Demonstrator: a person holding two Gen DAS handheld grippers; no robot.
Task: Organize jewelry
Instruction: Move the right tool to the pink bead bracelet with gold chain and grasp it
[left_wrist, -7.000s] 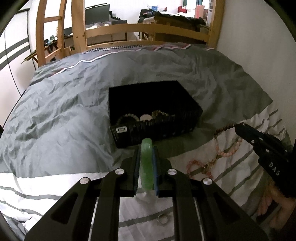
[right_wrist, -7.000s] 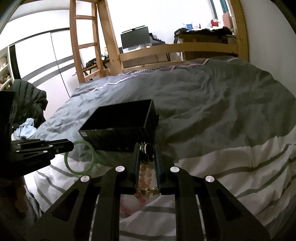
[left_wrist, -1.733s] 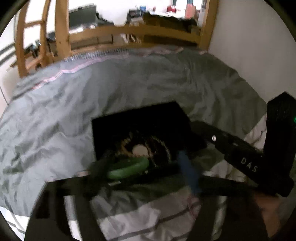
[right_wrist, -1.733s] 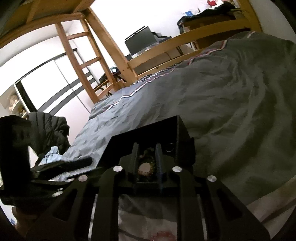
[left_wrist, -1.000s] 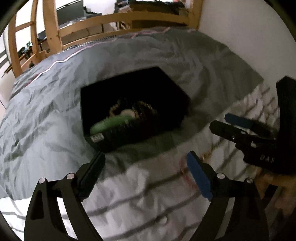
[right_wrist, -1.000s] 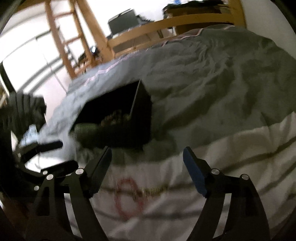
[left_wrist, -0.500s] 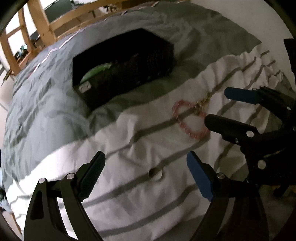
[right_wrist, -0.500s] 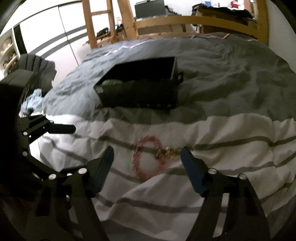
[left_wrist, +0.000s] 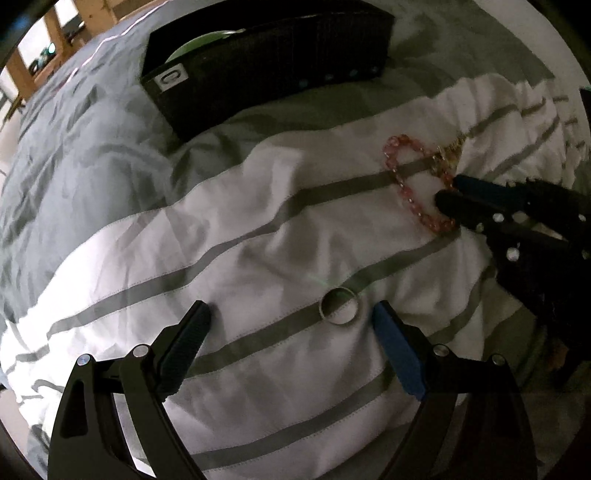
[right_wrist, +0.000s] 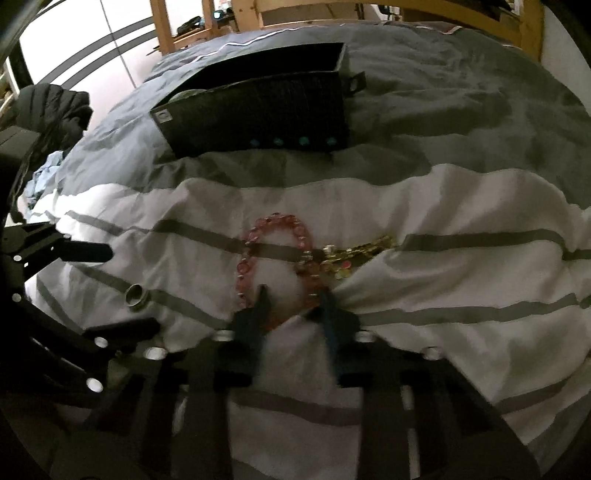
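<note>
The left tool (left_wrist: 290, 314) is hovering low over the white striped end of the bed (left_wrist: 258, 240), its jaws spread wide and holding nothing; a silver ring (left_wrist: 339, 306) is lying on a grey stripe between the fingertips, close to the blue-padded one (left_wrist: 395, 343); farther up the bed, on the grey part of the duvet, a black box (left_wrist: 266, 62) is sitting with a green bangle (left_wrist: 199, 42) showing inside it; to the right, a pink bead bracelet (right_wrist: 275, 258) with a gold chain (right_wrist: 354, 254) is lying across a stripe; the right tool (right_wrist: 293, 299) is reaching over its near loop, jaws narrowly parted on either side of the beads, not yet closed on them.
</note>
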